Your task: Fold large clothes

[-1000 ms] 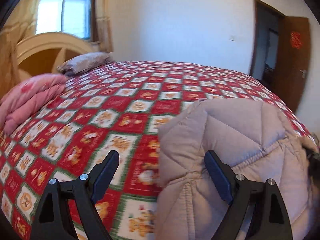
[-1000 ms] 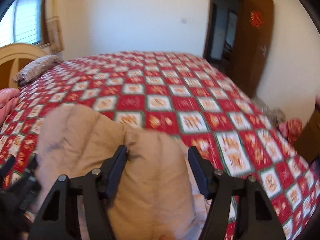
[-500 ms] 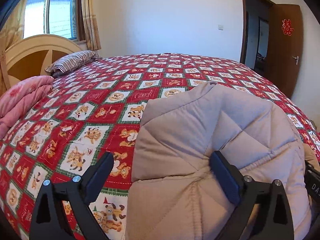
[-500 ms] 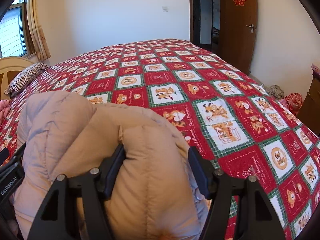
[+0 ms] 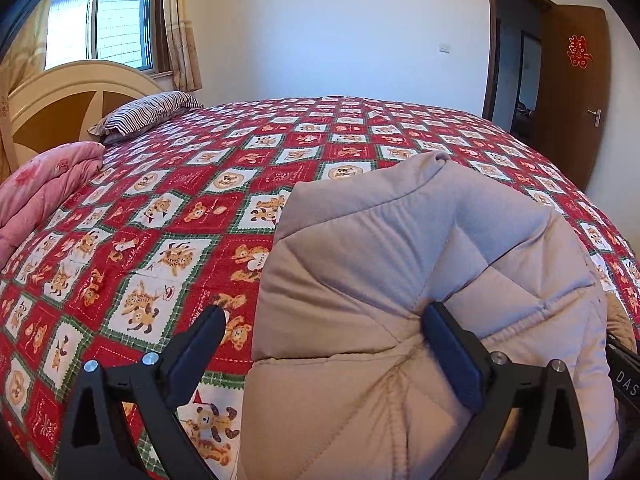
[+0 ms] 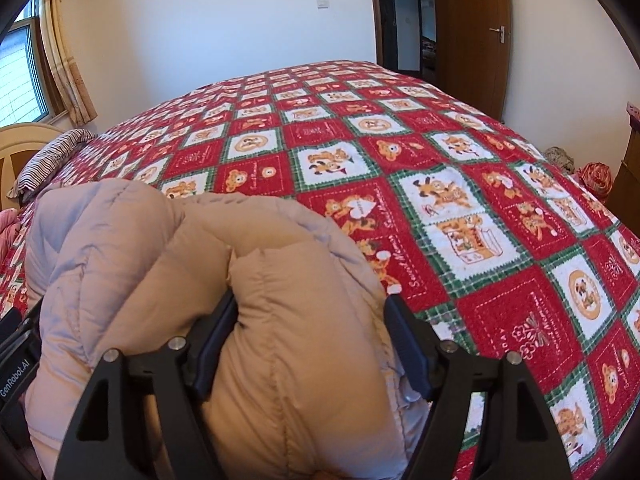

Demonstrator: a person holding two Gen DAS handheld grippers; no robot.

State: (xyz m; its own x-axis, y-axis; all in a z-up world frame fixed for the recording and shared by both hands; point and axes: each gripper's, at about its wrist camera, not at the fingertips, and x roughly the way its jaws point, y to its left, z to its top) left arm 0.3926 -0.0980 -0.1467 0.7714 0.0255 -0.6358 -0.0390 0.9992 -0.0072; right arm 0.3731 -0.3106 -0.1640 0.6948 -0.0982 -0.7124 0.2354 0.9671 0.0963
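Observation:
A puffy beige quilted jacket (image 5: pixel 400 264) lies bunched at the near edge of the bed, also in the right wrist view (image 6: pixel 192 264). My left gripper (image 5: pixel 324 344) is wide open; its right finger (image 5: pixel 452 360) presses into the jacket's padding and its left finger (image 5: pixel 196 348) hangs over the bedspread. My right gripper (image 6: pixel 310 336) has its jaws apart with a thick fold of the jacket between them, the pads touching the fabric on both sides. The other gripper's body shows at the left edge of the right wrist view (image 6: pixel 16 360).
A red, white and green bear-print bedspread (image 5: pixel 208 208) covers the bed. A folded pink quilt (image 5: pixel 44 184), a striped pillow (image 5: pixel 148 114) and a wooden headboard (image 5: pixel 64 100) are at the left. A brown door (image 6: pixel 472 36) stands open at the far right; bags (image 6: pixel 596 178) lie on the floor.
Both grippers have settled lower and closer over the jacket and the views have steadied. The jacket bunch fills more of both views. The jaw openings look unchanged.

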